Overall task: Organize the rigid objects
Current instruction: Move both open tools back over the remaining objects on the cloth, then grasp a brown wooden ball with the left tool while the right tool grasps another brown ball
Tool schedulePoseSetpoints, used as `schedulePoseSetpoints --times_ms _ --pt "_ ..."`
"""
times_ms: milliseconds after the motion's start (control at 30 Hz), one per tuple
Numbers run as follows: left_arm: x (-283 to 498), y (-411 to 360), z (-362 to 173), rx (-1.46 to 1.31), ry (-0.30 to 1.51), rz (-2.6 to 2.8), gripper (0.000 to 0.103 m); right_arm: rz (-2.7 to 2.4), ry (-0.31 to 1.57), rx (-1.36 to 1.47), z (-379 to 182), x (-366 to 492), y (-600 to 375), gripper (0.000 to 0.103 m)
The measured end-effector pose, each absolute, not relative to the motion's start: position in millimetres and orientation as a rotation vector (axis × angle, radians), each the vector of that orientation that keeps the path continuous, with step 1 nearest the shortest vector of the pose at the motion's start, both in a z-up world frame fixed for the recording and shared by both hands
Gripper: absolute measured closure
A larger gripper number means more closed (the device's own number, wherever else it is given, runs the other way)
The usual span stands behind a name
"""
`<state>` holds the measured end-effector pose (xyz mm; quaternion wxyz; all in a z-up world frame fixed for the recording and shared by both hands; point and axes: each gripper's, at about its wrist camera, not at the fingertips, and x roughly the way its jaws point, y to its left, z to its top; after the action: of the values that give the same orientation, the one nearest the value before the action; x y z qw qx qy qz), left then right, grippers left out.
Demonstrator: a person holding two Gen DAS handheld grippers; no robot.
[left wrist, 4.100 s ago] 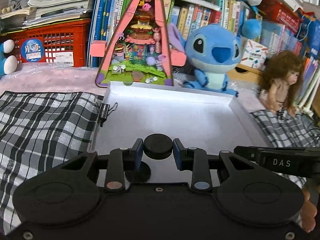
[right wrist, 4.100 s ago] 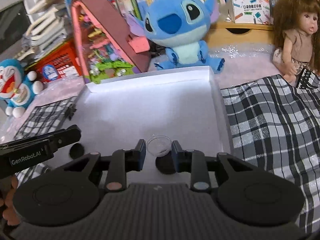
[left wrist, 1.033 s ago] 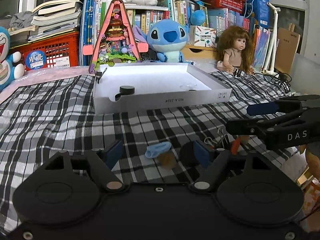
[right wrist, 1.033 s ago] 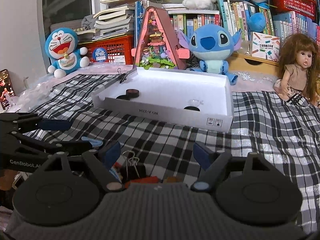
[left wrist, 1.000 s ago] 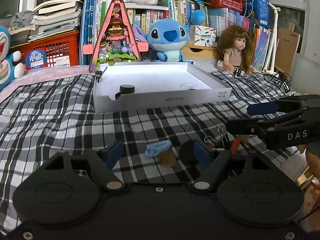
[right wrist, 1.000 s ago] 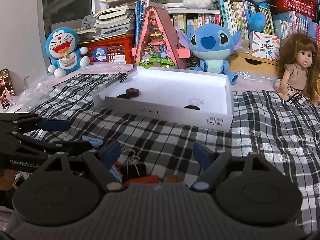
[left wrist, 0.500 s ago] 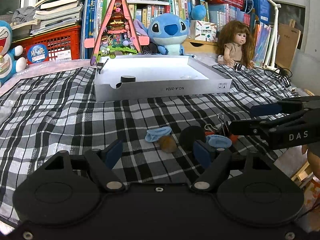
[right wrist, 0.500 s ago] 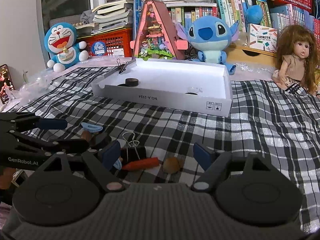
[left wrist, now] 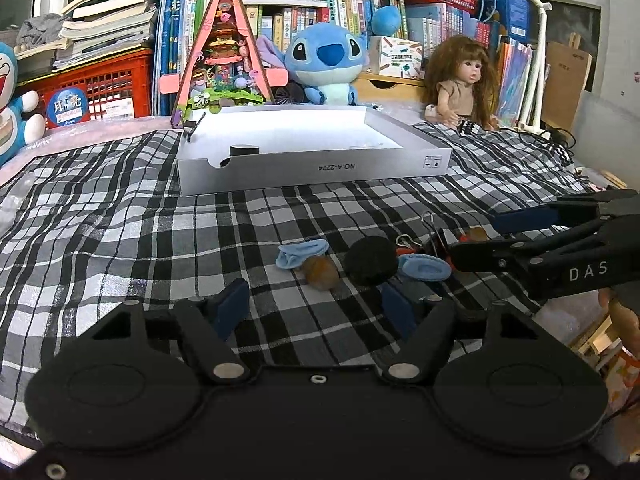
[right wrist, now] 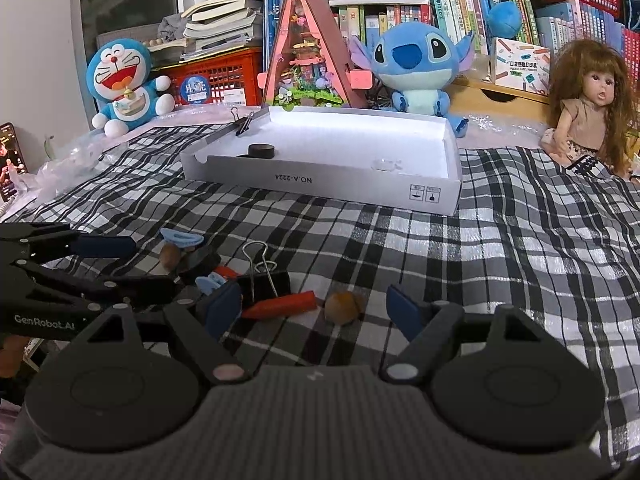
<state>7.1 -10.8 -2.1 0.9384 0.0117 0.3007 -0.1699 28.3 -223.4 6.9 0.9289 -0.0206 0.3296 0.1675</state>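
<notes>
**A:** What were the two grippers doing at that moment?

**B:** Both hung low over the plaid cloth (left wrist: 120, 216), each with its blue-padded fingers spread wide and nothing between them. The left gripper (left wrist: 314, 308) faced a small heap of loose things; the right gripper (right wrist: 316, 308) came at the same heap from the other side.

**A:** What lay in the heap?

**B:** From the left wrist view, a light blue hair clip (left wrist: 301, 251) lay touching a brown nut-like ball (left wrist: 320, 273), with a black round puck (left wrist: 371, 260) just beside it and a second blue clip (left wrist: 425, 267) to its right. From the right wrist view, a black binder clip (right wrist: 267, 282) with wire handles raised stood close to that gripper's left finger, an orange carrot-shaped piece (right wrist: 282, 305) lay against it, and a brown ball (right wrist: 342, 307) sat between the open fingers, near the middle.

**A:** And the box?

**B:** The white shallow box (right wrist: 320, 178) sat farther back on the cloth, well apart from the heap. Inside it stood a black disc (right wrist: 261, 150) near the left wall and a small clear cap (right wrist: 385, 164) toward the right. A binder clip (right wrist: 243, 120) was fixed on its far left corner.

**A:** Behind that?

**B:** A Stitch plush (left wrist: 326, 62), a pink triangular toy house (left wrist: 222, 60), a long-haired doll (right wrist: 588, 108) and a Doraemon plush (right wrist: 122, 84) before the bookshelves.
</notes>
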Motion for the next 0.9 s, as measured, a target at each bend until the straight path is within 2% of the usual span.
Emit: schedulePoseSetpoints --times_ms 367,600,800,900 --pt "6 -11 -4 0.037 0.603 -0.342 0.042 0.347 0.664 -0.076 4 22 -221 0.016" --pt "13 -9 -2 0.014 0.605 -0.323 0.057 0.324 0.644 -0.090 6 20 -224 0.016" --pt "15 -6 0 -0.010 0.606 -0.313 0.069 0.296 0.634 -0.098 7 18 -231 0.026" --pt "14 -10 0 0.009 0.602 -0.332 0.071 0.296 0.643 -0.101 5 19 -231 0.030"
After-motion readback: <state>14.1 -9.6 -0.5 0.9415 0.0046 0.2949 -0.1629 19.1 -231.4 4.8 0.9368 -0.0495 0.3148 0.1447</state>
